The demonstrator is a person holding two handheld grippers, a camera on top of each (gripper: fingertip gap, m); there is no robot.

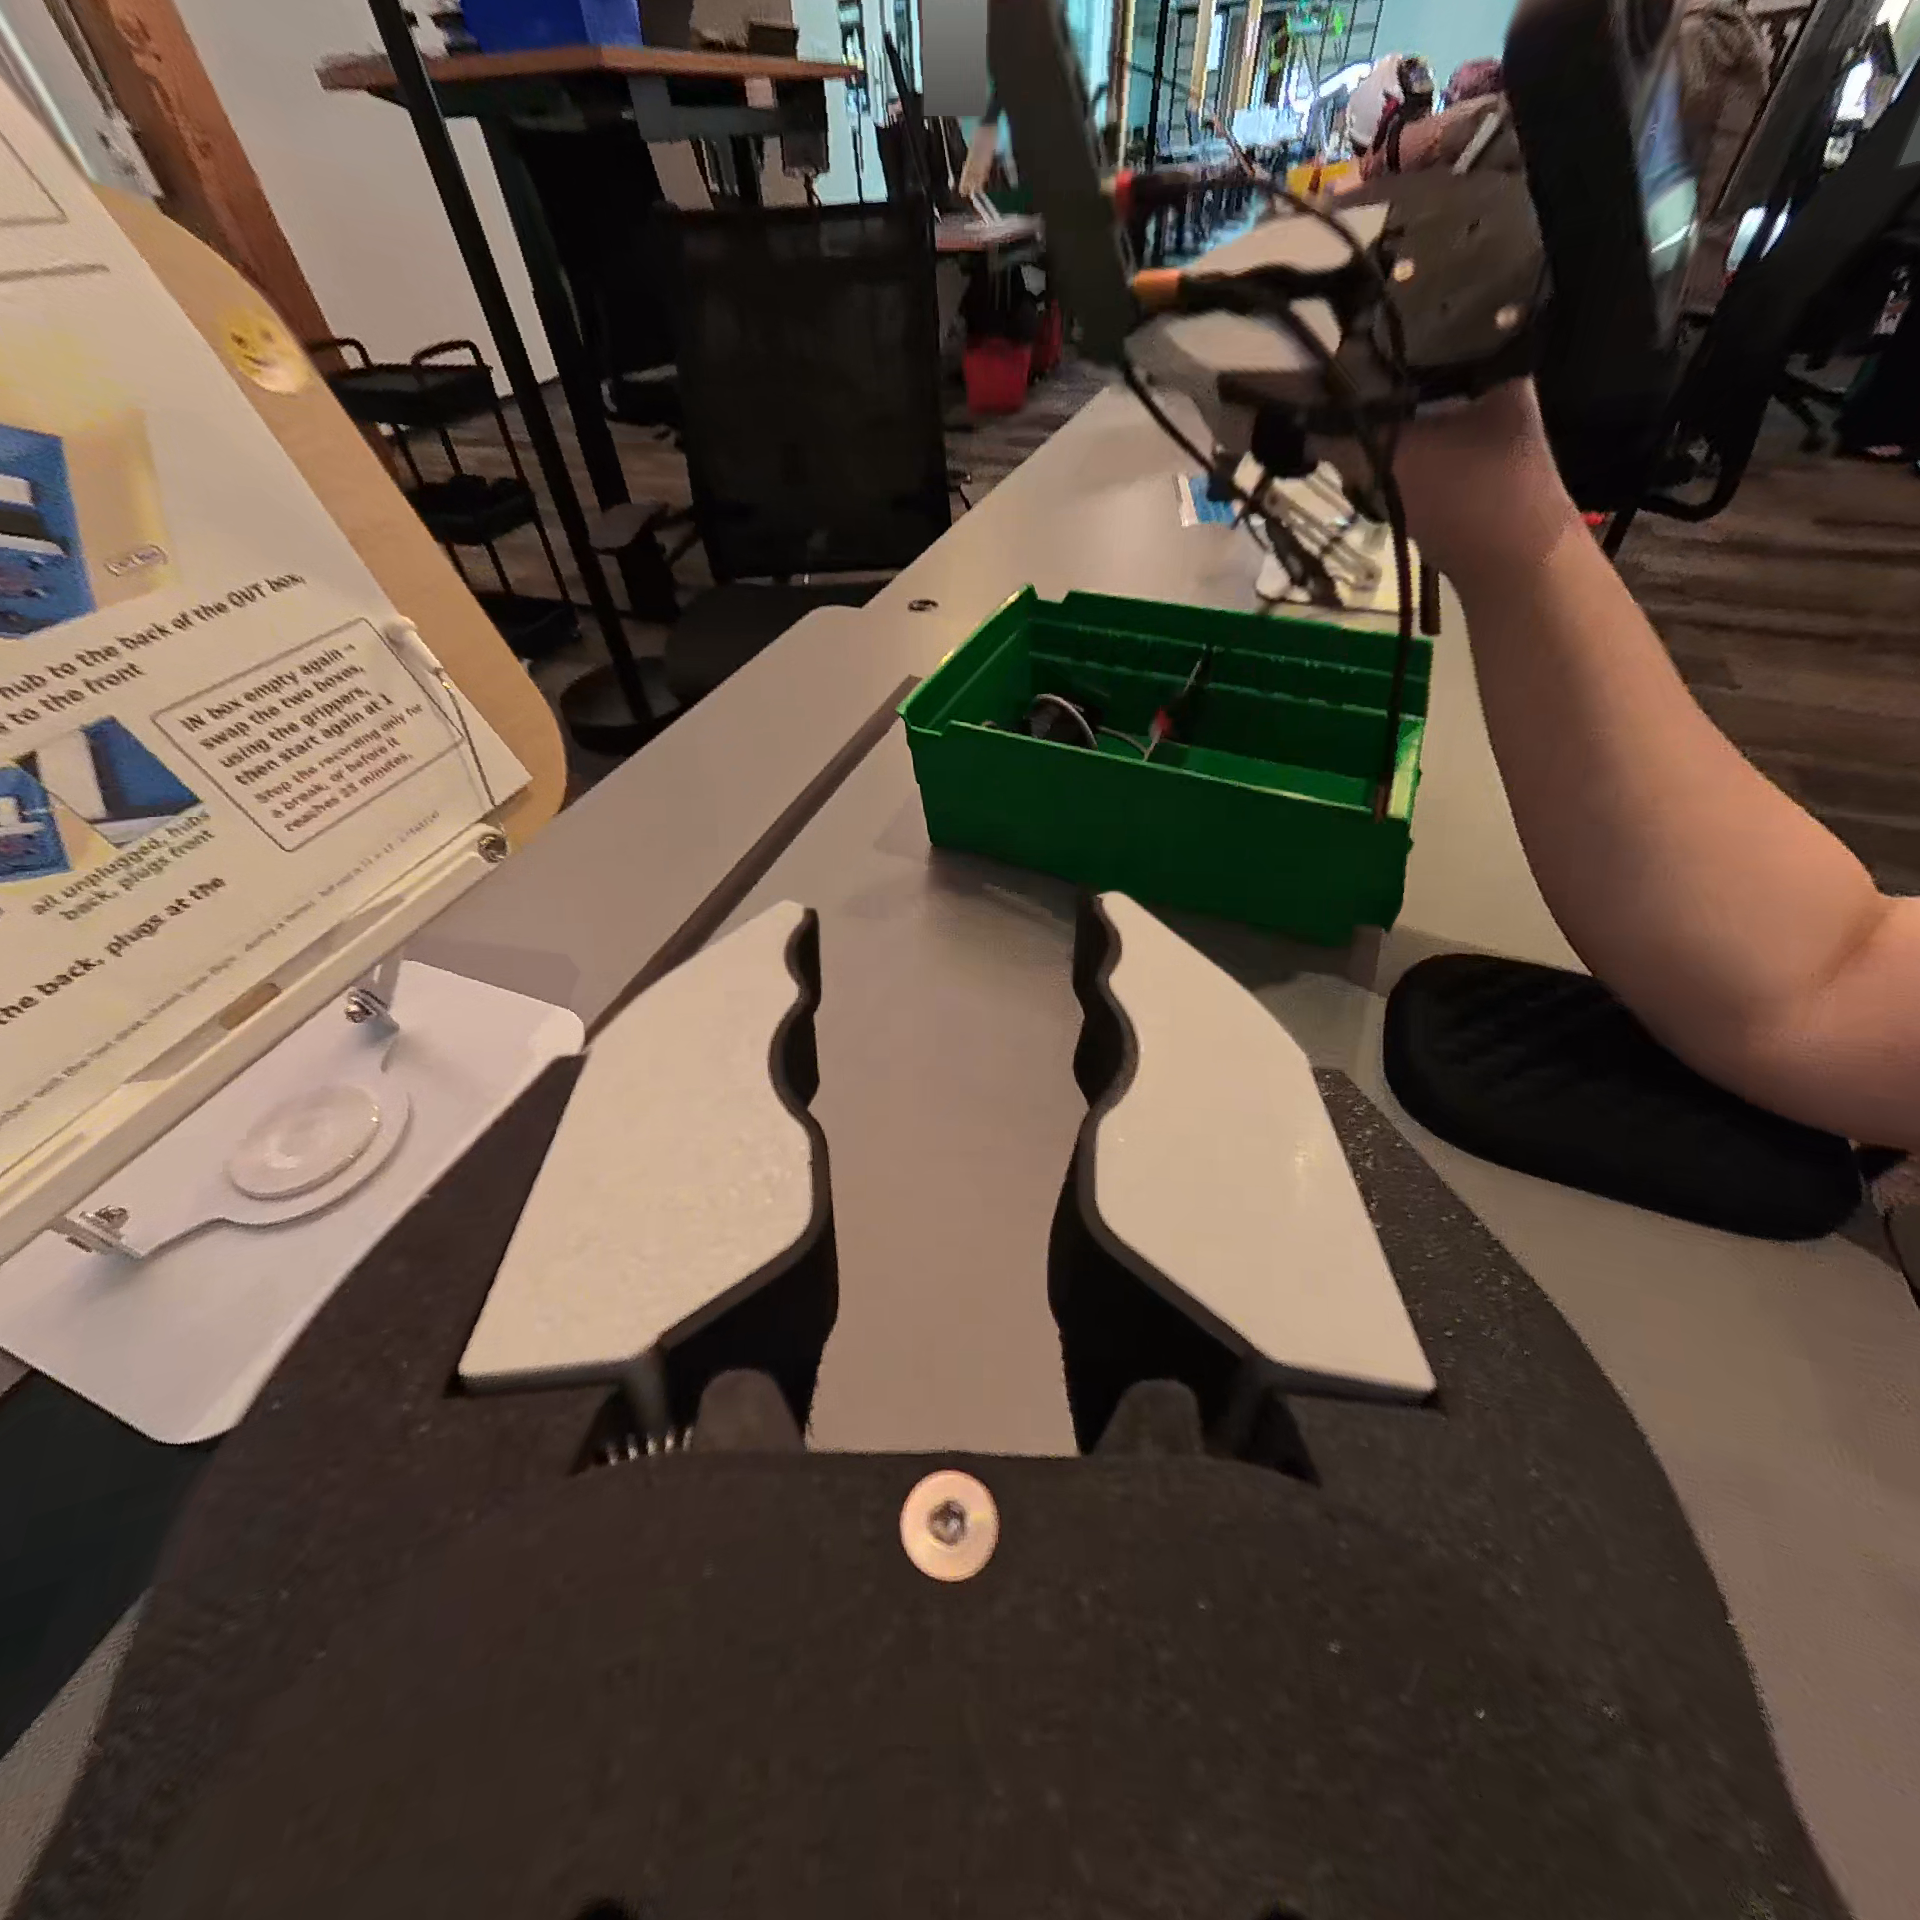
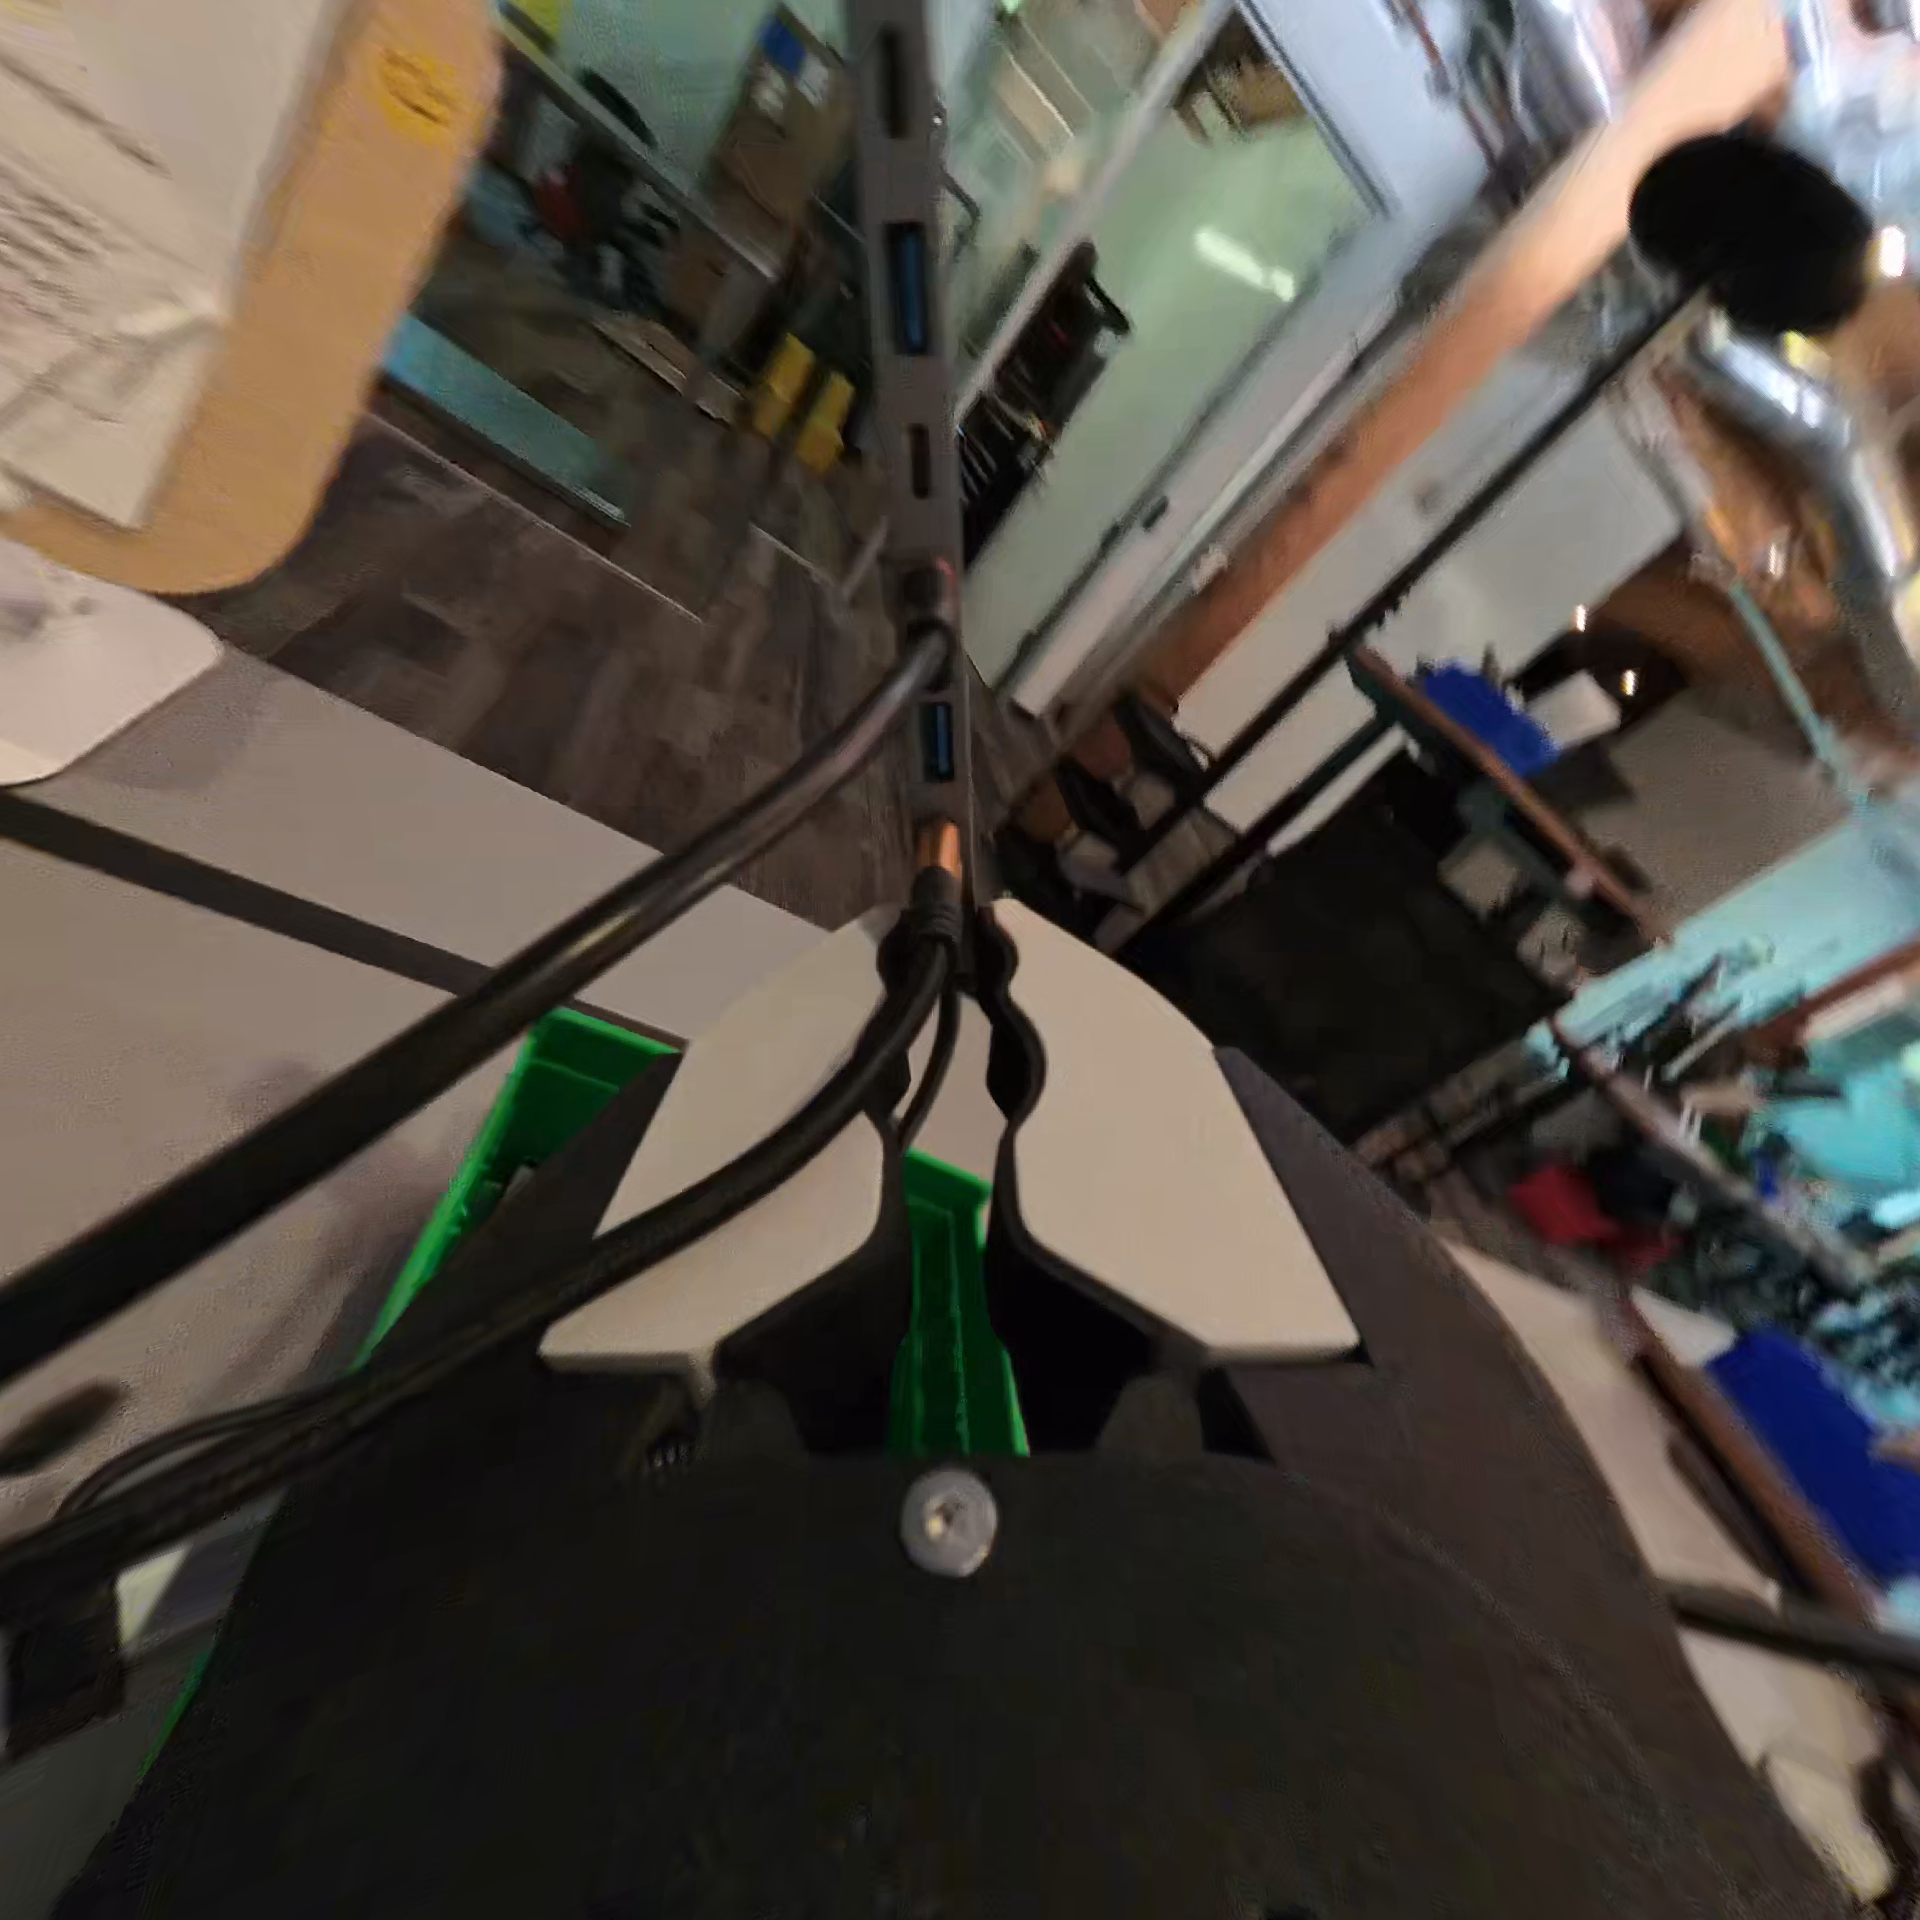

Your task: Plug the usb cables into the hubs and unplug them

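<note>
My right gripper point(image 2: 971, 935) is shut on the lower end of a slim grey hub point(image 2: 914, 416) and holds it in the air. The hub's edge shows blue ports. Black cables point(image 2: 665, 894) are plugged into it near my fingertips and hang down to the left. In the left wrist view a hand holds the right gripper point(image 1: 1455, 281) up high with the hub point(image 1: 1236, 348), above and behind a green box point(image 1: 1164, 831); one cable point(image 1: 1397, 623) dangles to the box's right end. My left gripper point(image 1: 940, 925) is open and empty, low over the grey table point(image 1: 935, 1143), short of the box.
The green box holds a few small cables point(image 1: 1070, 717) in its compartments. An instruction board point(image 1: 208, 675) on a white stand is at the left. A black padded rest point(image 1: 1621, 1101) lies at the right under the forearm. A white stand point(image 1: 1309, 540) sits behind the box. Tip to tip, the grippers are about 35 centimeters apart.
</note>
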